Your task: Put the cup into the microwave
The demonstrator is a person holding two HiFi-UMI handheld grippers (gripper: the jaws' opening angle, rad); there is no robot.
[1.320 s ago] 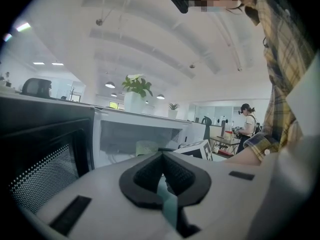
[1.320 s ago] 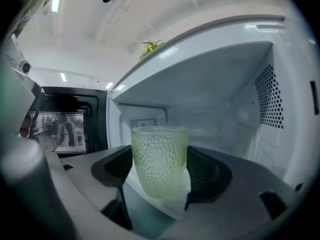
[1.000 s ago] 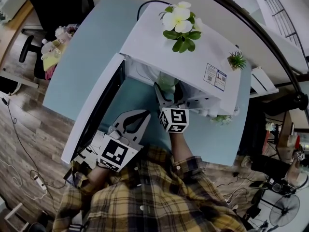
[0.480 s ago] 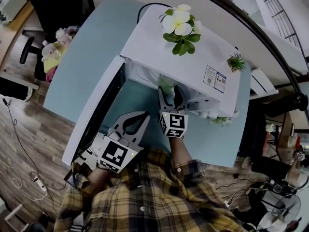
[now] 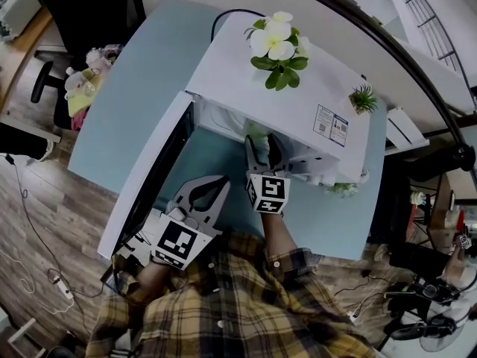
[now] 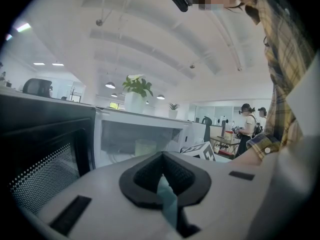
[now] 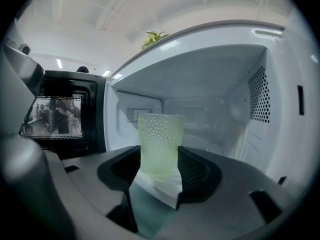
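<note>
Two claws: left claw (image 6: 161, 157) pinched shut, empty; right claw (image 7: 159, 155) just closing, part-open, dimpled pale-green translucent cup (image 7: 159, 136) between tips inside white microwave (image 5: 237, 71); top label (image 5: 330, 118) unreadable.

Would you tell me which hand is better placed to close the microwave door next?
Left, probably. The left gripper is empty, jaws together, beside the open door. The right gripper faces into the microwave, the cup showing between its jaws, which have just been closing.
</note>
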